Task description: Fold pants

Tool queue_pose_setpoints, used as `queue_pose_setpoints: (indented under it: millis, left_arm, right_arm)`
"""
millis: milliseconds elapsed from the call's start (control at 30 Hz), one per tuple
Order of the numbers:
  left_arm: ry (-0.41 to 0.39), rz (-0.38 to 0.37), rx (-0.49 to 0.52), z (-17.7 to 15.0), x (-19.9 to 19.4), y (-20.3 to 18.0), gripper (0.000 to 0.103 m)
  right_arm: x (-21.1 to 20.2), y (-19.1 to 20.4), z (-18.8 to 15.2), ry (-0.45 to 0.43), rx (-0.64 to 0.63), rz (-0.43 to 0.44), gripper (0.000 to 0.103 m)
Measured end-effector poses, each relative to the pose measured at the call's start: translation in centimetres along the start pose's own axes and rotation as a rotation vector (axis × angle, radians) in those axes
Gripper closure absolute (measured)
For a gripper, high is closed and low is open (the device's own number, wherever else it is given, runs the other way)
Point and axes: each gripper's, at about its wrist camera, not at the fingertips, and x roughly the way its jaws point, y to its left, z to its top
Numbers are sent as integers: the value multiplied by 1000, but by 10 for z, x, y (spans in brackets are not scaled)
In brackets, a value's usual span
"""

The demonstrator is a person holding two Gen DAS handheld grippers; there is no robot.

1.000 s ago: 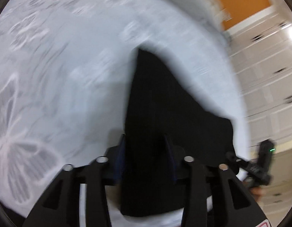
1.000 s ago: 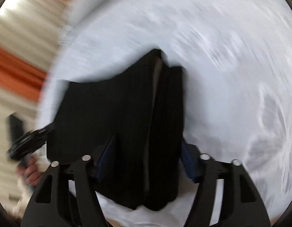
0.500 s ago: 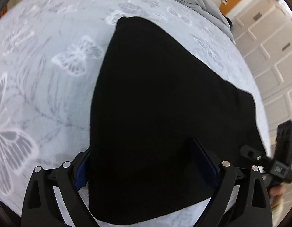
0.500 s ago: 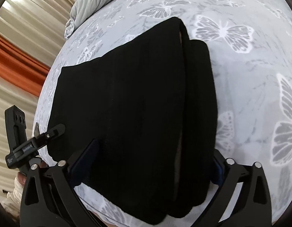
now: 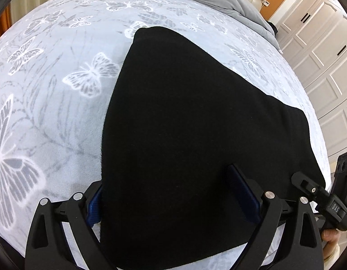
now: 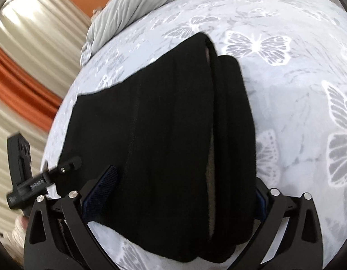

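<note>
Both sets of fingers stand spread as wide as they go and grip nothing; each has just been opening, and the black cloth lies loose between them with no pad pressing on it. On the bed, with its butterfly cover, the pants rest in a thick folded bundle near the edge closest to the person, flat on the cover. From the right side you can see the layers stacked, with a narrower fold along the outer edge showing a pale strip of lining.

The left gripper straddles one near corner of the bundle, the right gripper the other, each angled down at it.

To me this looks like the release after a fold. Done well, both grippers should lift straight off without a pad snagging the top layer, since soft cloth drags easily. I would check that the outer fold on the right sits square under the main panel; it seems slightly offset. If so, a light nudge along that edge would tidy it before any further fold.
</note>
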Motion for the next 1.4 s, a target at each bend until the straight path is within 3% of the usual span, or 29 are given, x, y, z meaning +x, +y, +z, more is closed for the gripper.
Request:
queue_pose_setpoints:
  millis: [100, 367, 500, 667, 800, 867, 967, 1133, 1167, 1200, 1233, 1300, 1400]
  left_arm:
    - [3, -6, -1, 0, 3, -5, 5]
    - [7, -73, -19, 5, 10, -12, 6]
    - [5, -74, -8, 8, 14, -18, 5]
    - [24, -139, 72, -2, 7, -12, 5]
    - [40, -188, 133, -7, 5, -3, 6]
    - [40, -202, 112, -3, 9, -4, 6]
    - [30, -183, 77, 8, 19, -13, 6]
    - [-23, -134, 108, 17, 32, -41, 5]
    - [-30, -134, 103, 18, 34, -43, 5]
    - [-39, -134, 96, 20, 35, -44, 5]
    - [-47, -134, 91, 21, 34, -44, 5]
    - [-59, -132, 78, 22, 30, -41, 26]
    - [-64, -154, 73, 24, 11, -43, 55]
  right_arm:
    - [1, -2, 0, -27, 57, 49, 5]
    - [8, -1, 4, 7, 66, 144, 6]
    - [15, 6, 5, 61, -25, 140, 5]
    - [13, 17, -4, 105, -170, 144, 5]
    - [13, 6, 6, 142, -71, 237, 6]
    - [22, 9, 11, 145, -55, 248, 10]
    - [39, 24, 19, 139, -90, 245, 10]
    - [48, 20, 31, 77, -4, 313, 11]
    - [49, 22, 31, 76, -4, 306, 12]
    - [48, 23, 30, 73, -9, 278, 20]
    - [48, 23, 29, 70, -2, 245, 37]
    - [42, 12, 27, 67, 88, 247, 55]
    - [26, 16, 19, 39, 102, 240, 63]
